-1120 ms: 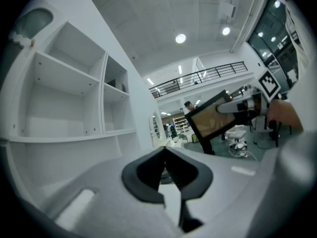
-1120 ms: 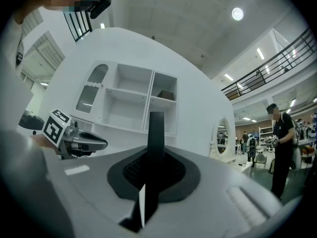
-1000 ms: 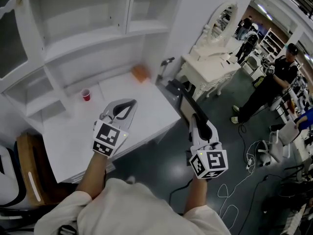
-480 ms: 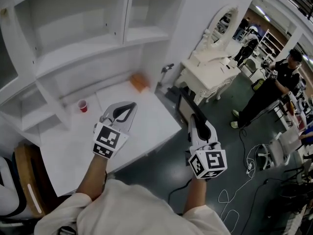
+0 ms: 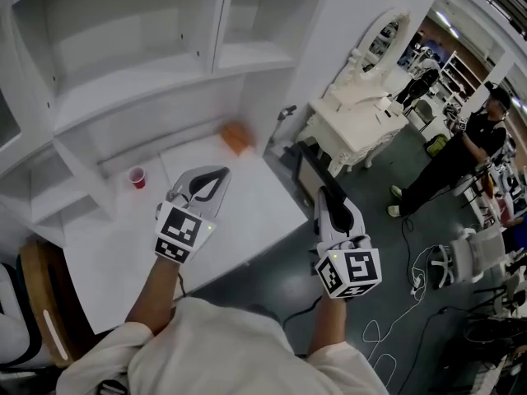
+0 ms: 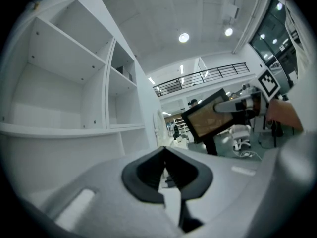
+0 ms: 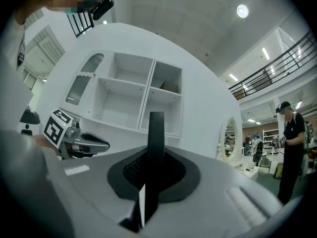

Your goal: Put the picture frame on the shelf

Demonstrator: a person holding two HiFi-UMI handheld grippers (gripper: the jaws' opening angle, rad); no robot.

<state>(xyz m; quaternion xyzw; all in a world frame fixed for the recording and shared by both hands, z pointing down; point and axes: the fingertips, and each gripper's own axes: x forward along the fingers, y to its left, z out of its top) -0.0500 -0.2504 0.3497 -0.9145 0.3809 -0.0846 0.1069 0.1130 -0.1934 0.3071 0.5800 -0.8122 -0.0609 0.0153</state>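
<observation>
The right gripper gripped the flat black-edged picture frame, beside the white table, at three o'clock from the left gripper, whose jaws were together, with the white shelf unit at eleven o'clock.

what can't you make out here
- Frame: the head view shows it nearly edge-on in the right tool; its picture is unreadable.
- Orange thing on the table: head view, too small to identify.
- Dark item on the shelf, right gripper view: too small.
</observation>
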